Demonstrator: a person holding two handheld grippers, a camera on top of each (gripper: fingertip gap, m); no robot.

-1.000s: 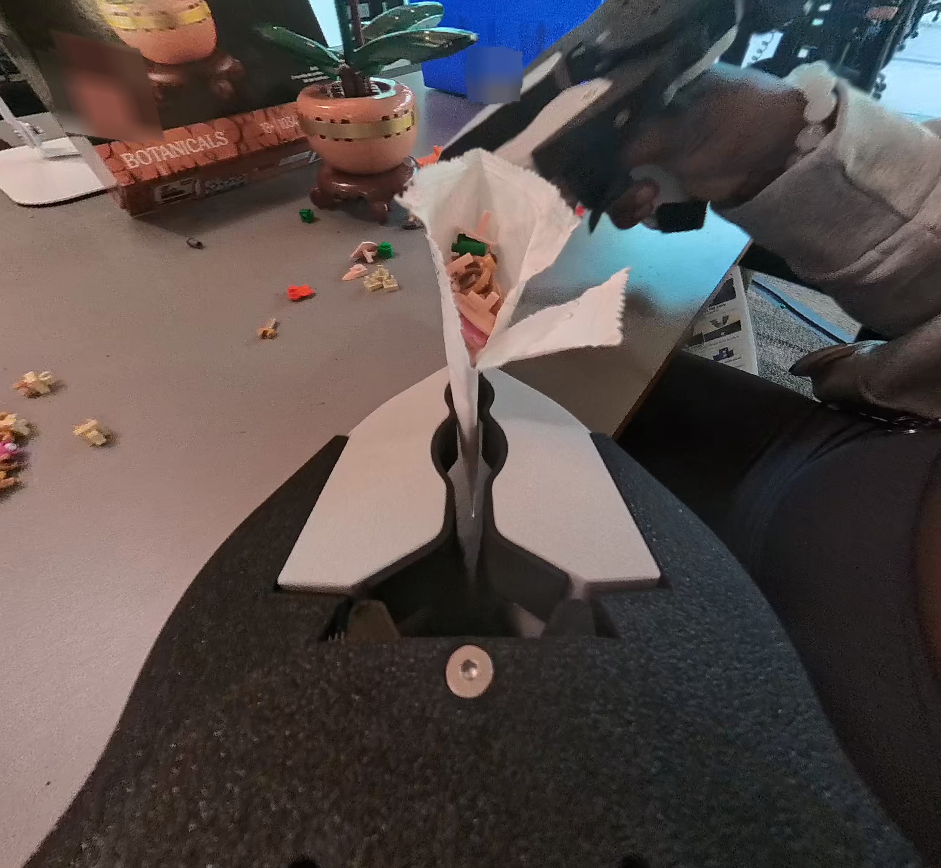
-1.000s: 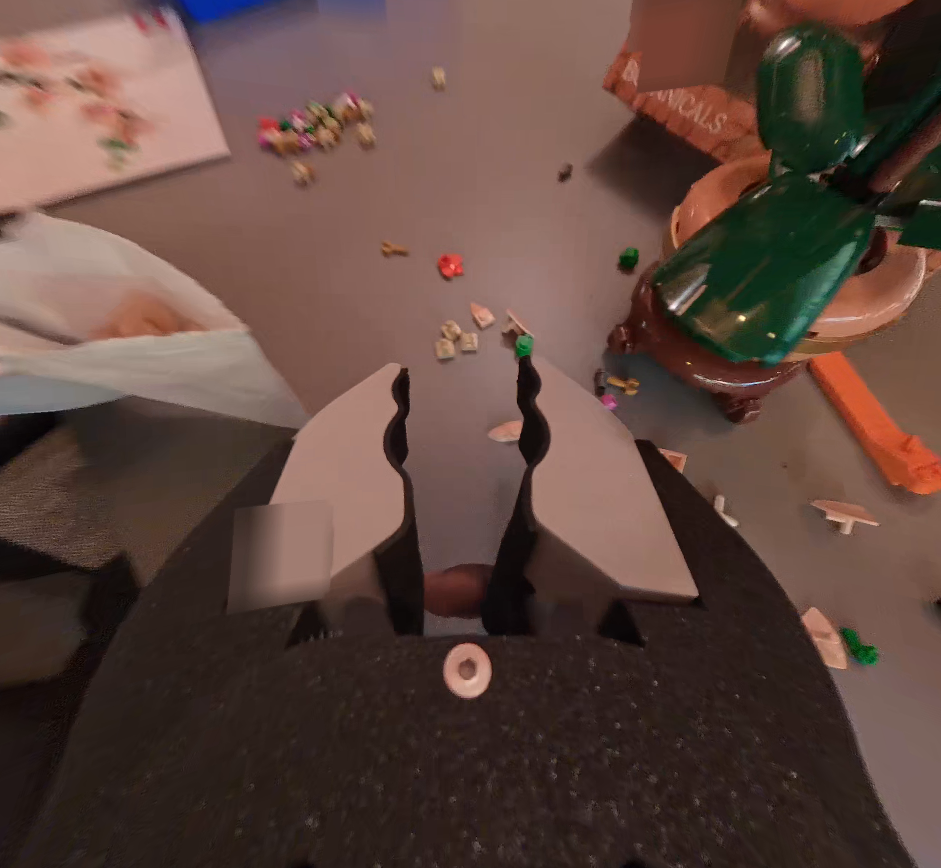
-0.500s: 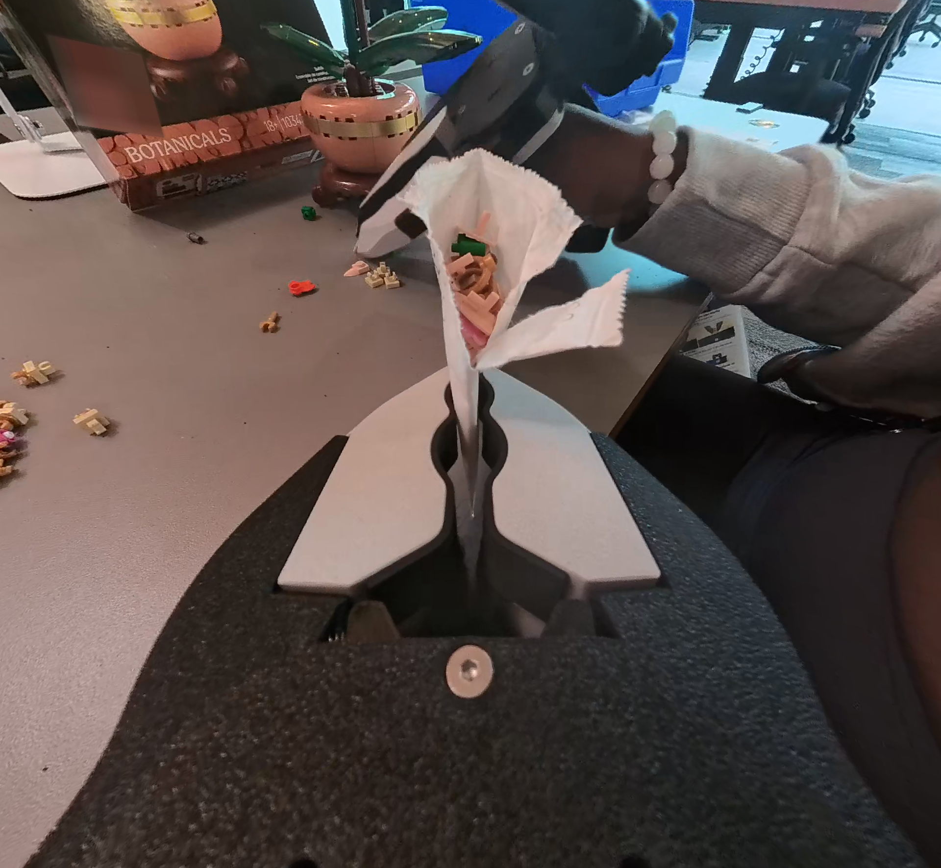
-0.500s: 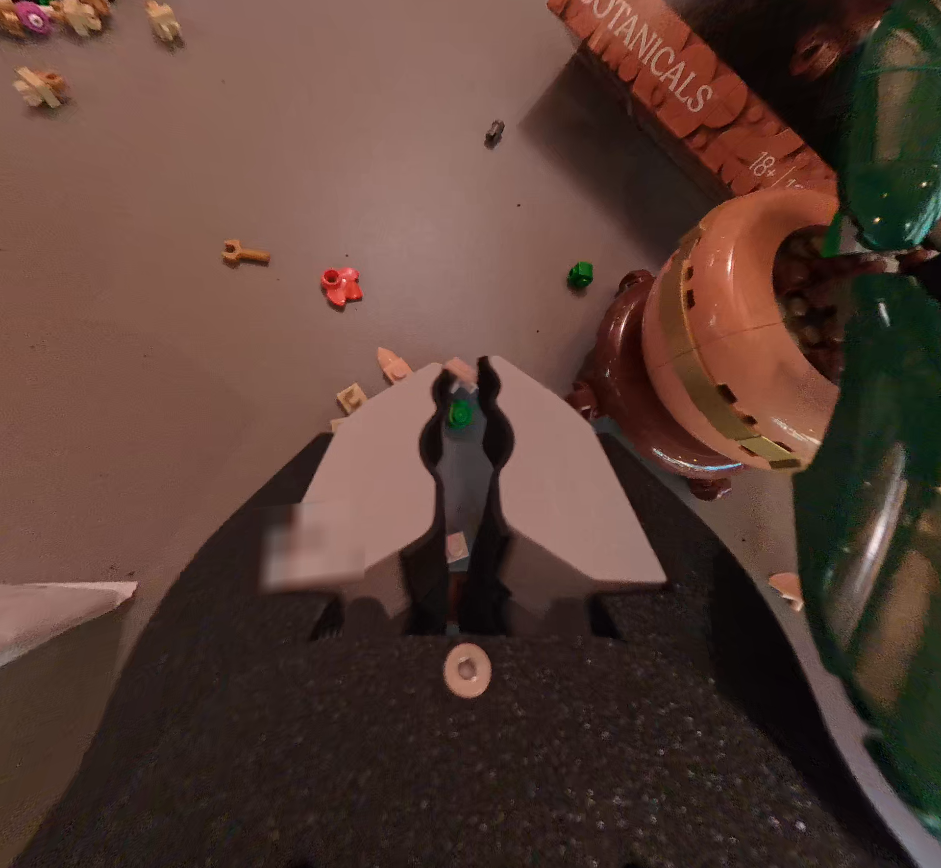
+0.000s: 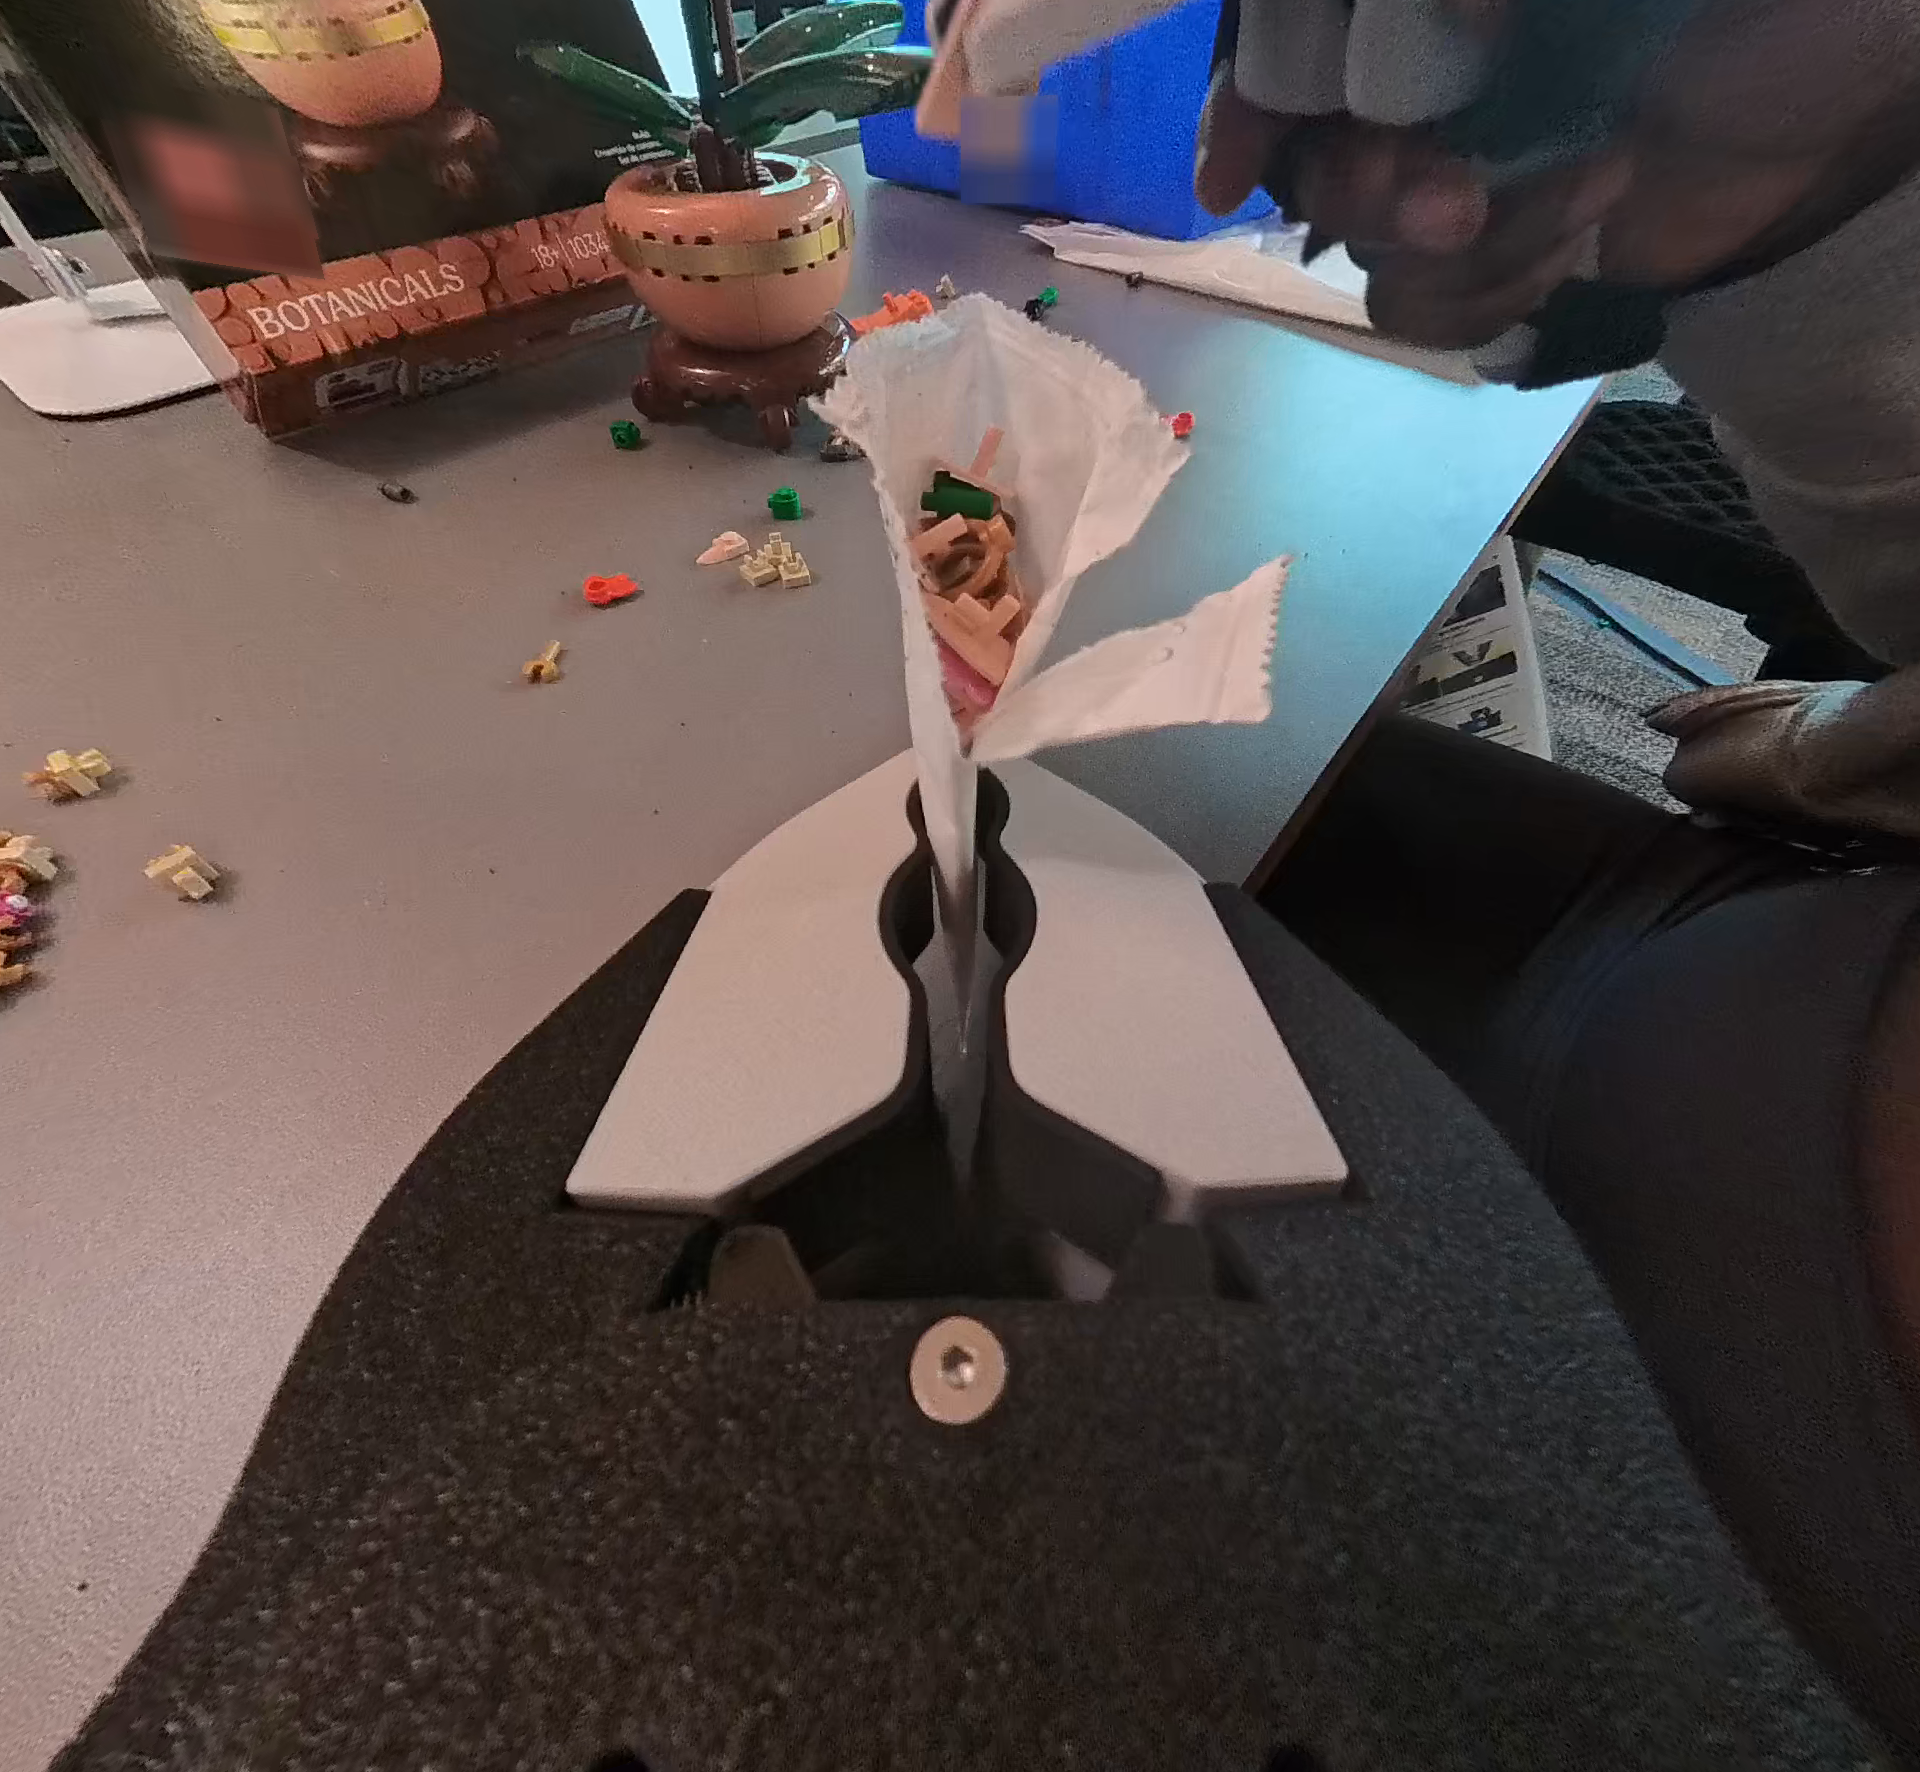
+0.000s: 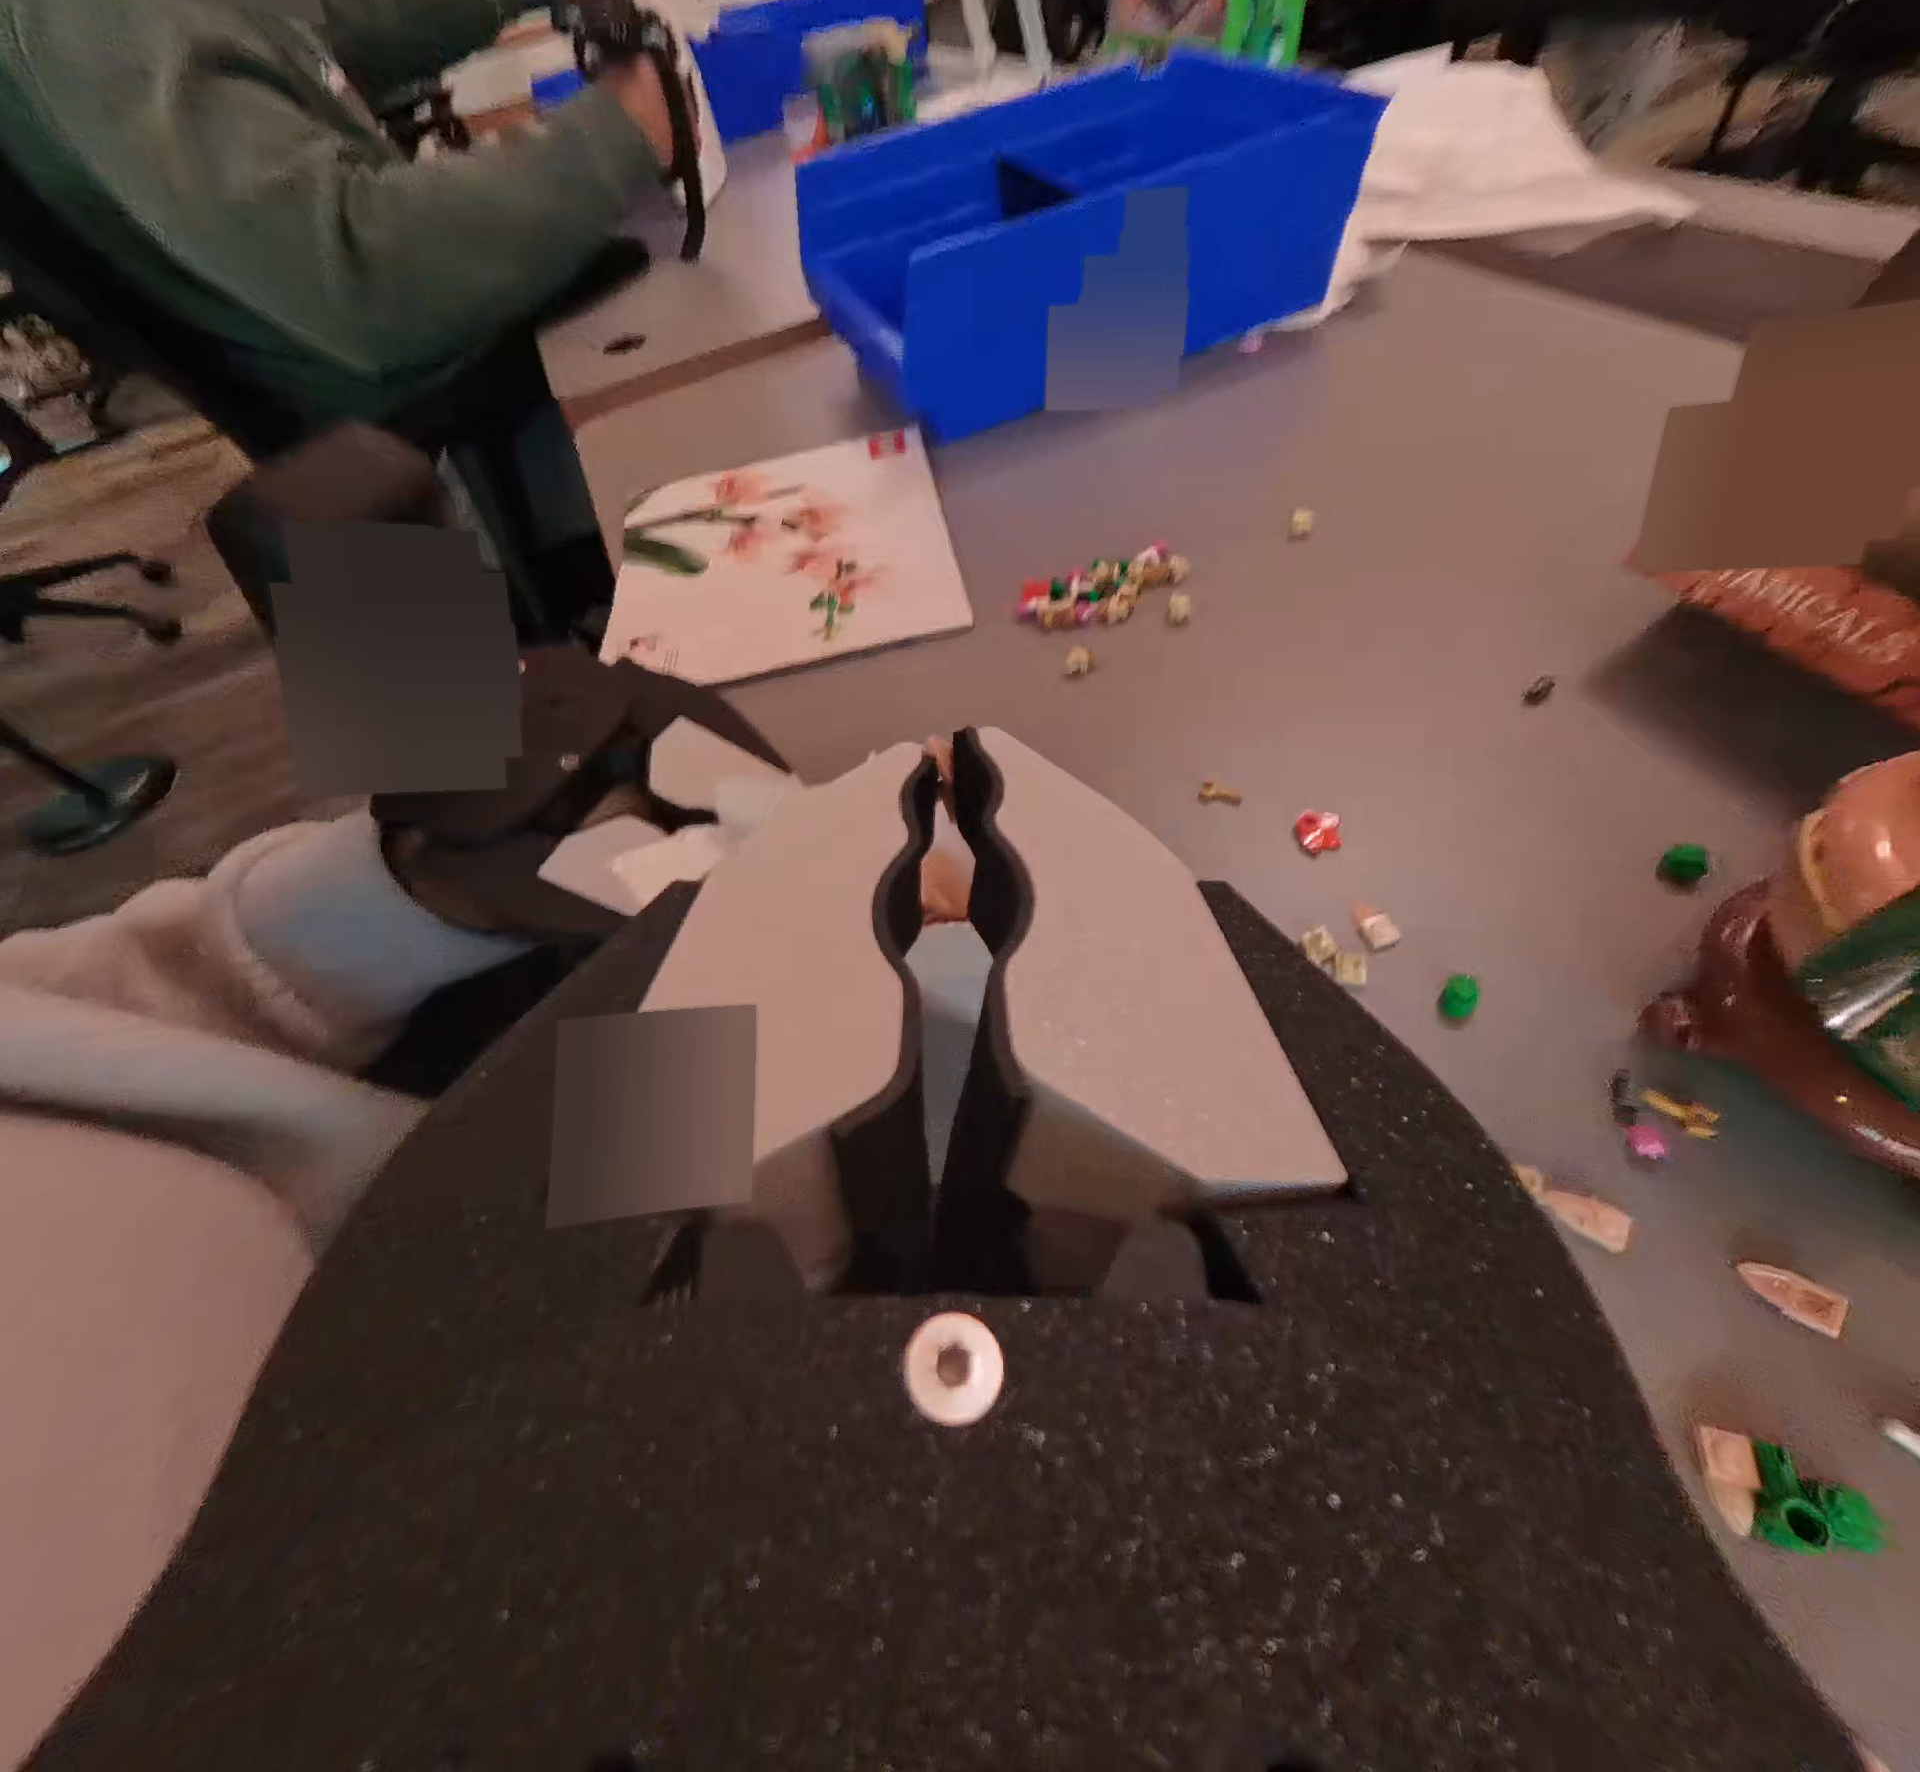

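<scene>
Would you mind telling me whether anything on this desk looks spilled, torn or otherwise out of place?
Yes. Small building pieces lie scattered loose over the grey desk, with a denser heap farther off. The white paper bag pinched in the left hand-held gripper is torn open, a flap hanging sideways, pieces showing inside.

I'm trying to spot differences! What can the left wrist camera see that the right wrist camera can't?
Only the left wrist view shows inside the torn white paper bag, clamped upright in the left gripper, with small bricks in it. Only the right wrist view shows the flower-printed booklet, the big pile of mixed pieces and a small tan piece pinched in the right gripper. Both show the blue bin, the brick-built potted plant and the grey table.
</scene>
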